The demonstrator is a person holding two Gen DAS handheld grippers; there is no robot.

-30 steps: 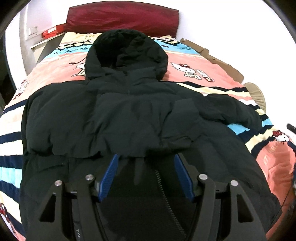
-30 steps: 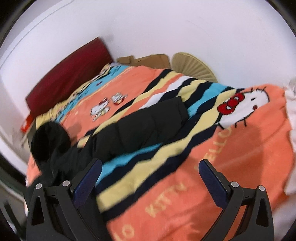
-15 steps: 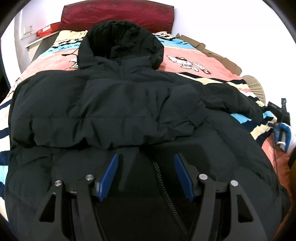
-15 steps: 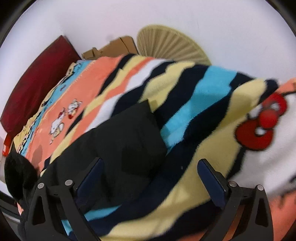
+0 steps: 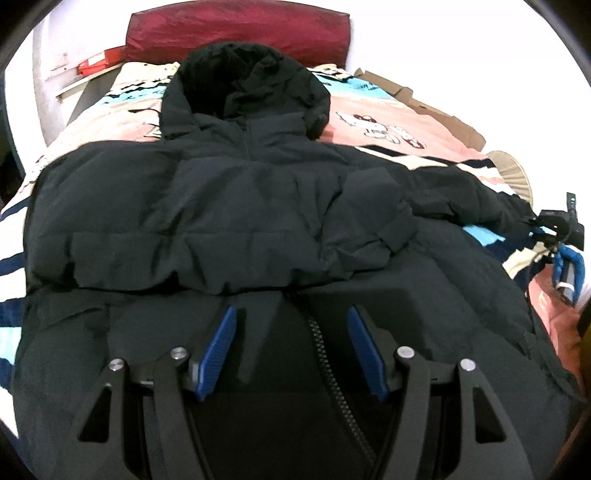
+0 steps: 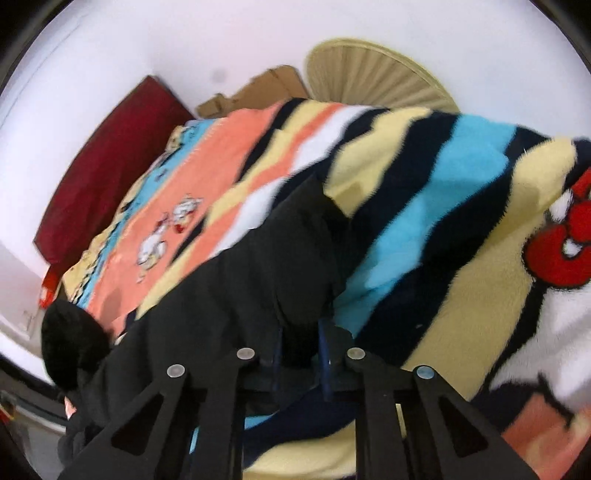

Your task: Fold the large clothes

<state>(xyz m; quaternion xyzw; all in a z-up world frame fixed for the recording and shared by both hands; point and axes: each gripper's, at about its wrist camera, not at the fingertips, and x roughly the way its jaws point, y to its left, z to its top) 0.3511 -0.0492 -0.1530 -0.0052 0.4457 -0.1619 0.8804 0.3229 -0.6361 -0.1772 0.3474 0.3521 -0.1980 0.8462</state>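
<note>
white walls close in a bed [image 5: 436, 122] spread with a striped cartoon blanket [image 6: 461, 206] in peach, yellow, blue and navy. on it lies a black hooded puffer jacket [image 5: 229, 206], front up, hood [image 5: 247, 77] toward 12 o'clock and hem at 6 o'clock in the left wrist view. one sleeve is folded across the chest, its cuff [image 5: 373, 206] ending right of centre; the other sleeve [image 5: 469, 195] stretches out toward 3 o'clock.

the left gripper [image 5: 291, 347] hovers above the hem, its blue-padded fingers [image 5: 216, 347] spread wide with nothing between them, straddling the zipper [image 5: 325, 354].

the right gripper [image 6: 299, 350] has its fingers drawn in close on the outstretched sleeve's end, black fabric bunched between them; the same gripper shows at 3 o'clock in the left wrist view.

beyond the hood, at 12 o'clock, stands a dark red headboard cushion [image 5: 236, 33]. flattened cardboard [image 5: 443, 114] lies along the bed's far edge near 2 o'clock, a beige pleated fan [image 6: 376, 77] beside it, and a red box [image 5: 99, 62] sits on a ledge at 10 o'clock.
</note>
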